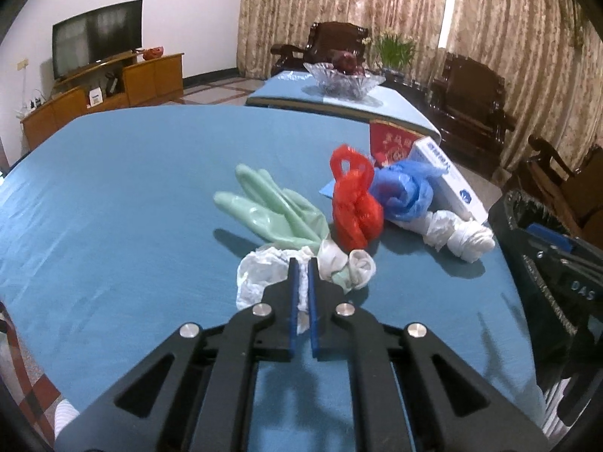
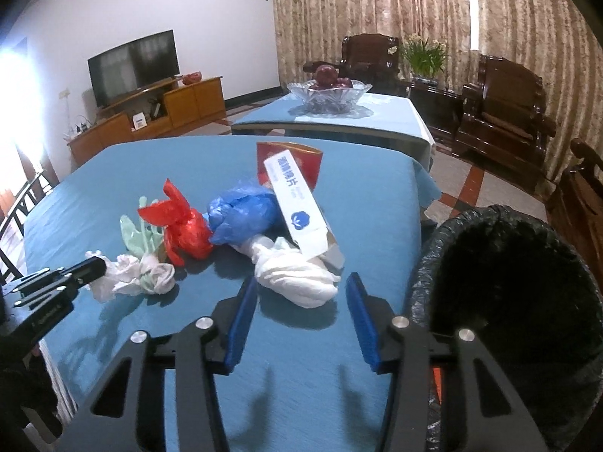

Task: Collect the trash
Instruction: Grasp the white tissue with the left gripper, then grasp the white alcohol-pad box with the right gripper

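A pile of trash lies on the blue table (image 1: 113,196): a crumpled white tissue (image 1: 260,275), a green rubber glove (image 1: 271,211), a red plastic bag (image 1: 354,207), a blue plastic bag (image 1: 403,192), a knotted white bag (image 1: 459,235), a white carton (image 1: 452,180) and a red packet (image 1: 392,143). My left gripper (image 1: 302,263) is shut on the white tissue; it also shows in the right wrist view (image 2: 98,263). My right gripper (image 2: 299,282) is open and empty, just short of the knotted white bag (image 2: 297,278). A black-lined trash bin (image 2: 508,301) stands at the table's right edge.
A second blue table (image 2: 395,116) behind holds a glass fruit bowl (image 2: 328,94). Dark wooden armchairs (image 2: 501,105) line the curtained wall on the right. A TV (image 2: 132,64) on a wooden cabinet stands at the back left.
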`<state>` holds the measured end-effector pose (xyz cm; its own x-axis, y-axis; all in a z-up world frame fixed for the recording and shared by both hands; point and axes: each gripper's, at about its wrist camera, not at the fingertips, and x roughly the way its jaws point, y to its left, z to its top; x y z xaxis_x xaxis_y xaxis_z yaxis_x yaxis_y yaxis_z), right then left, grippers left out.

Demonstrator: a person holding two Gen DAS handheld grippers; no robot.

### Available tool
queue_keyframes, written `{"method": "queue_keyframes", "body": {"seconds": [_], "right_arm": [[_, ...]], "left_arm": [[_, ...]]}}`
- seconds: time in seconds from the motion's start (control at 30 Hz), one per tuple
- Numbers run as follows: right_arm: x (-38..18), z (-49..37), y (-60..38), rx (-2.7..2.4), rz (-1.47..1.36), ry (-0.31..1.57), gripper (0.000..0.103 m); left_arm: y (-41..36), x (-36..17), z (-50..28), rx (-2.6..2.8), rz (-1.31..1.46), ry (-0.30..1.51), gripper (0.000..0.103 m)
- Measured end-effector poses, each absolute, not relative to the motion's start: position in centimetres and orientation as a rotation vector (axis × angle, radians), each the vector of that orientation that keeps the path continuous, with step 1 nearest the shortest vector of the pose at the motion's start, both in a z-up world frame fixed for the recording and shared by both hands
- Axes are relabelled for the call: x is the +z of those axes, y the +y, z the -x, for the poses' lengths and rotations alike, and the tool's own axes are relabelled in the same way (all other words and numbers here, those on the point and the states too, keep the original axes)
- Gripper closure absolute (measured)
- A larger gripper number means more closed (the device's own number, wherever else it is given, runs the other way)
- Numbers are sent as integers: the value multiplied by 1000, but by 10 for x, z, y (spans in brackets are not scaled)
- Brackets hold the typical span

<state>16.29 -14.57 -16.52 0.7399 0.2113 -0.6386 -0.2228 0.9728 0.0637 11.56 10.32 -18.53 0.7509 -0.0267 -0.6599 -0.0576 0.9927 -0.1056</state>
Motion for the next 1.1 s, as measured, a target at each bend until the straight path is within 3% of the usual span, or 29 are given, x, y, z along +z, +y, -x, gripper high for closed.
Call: {"method": "queue_keyframes", "body": {"seconds": [0.4, 0.97, 1.0, 1.03, 1.1], "right_arm": [[-163, -195, -145, 197, 2, 663, 54], [-195, -257, -122, 201, 59, 749, 54], [-196, -260, -122, 204, 62, 757, 55], [-197, -261, -122, 211, 62, 764, 64], [-196, -264, -123, 236, 50, 777, 65]], "left_arm": [[99, -138, -109, -29, 160, 591, 99], [88, -149, -145, -34, 148, 606, 99], [87, -149, -146, -34, 147, 606, 99], [86, -149, -147, -34, 143, 606, 99], [84, -150, -148, -36, 137, 606, 99]]}}
